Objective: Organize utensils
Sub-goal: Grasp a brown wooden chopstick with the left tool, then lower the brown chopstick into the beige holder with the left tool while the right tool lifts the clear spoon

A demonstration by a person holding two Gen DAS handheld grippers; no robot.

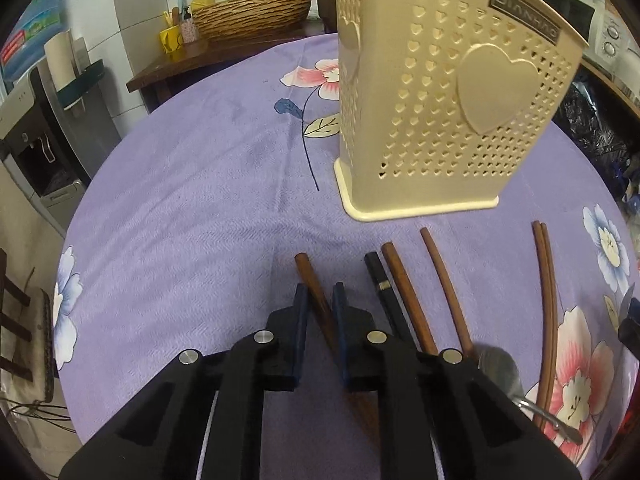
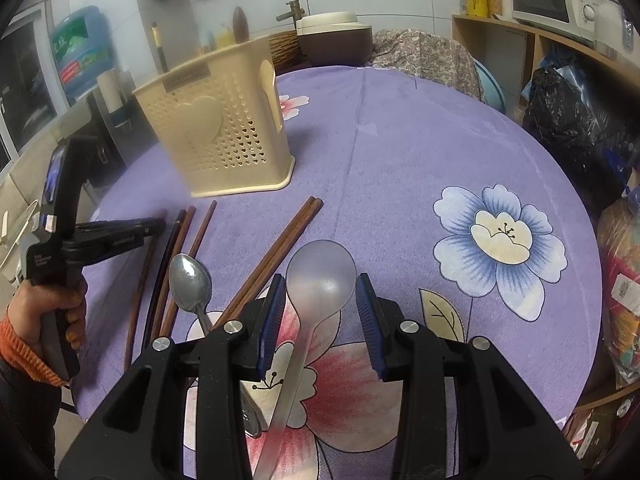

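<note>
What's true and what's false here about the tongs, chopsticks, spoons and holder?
1. The left tongs are closed on a brown chopstick. True.
2. The right tongs are clamped on the metal spoon. False: they stand open around the translucent spoon.
3. The cream holder stands upright on the purple cloth. True.
4. All chopsticks are already in the holder. False: several lie on the cloth.

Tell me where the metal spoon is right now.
In the right wrist view the metal spoon lies on the purple tablecloth, left of the translucent ladle, between the chopstick pair and the single chopsticks.
</note>
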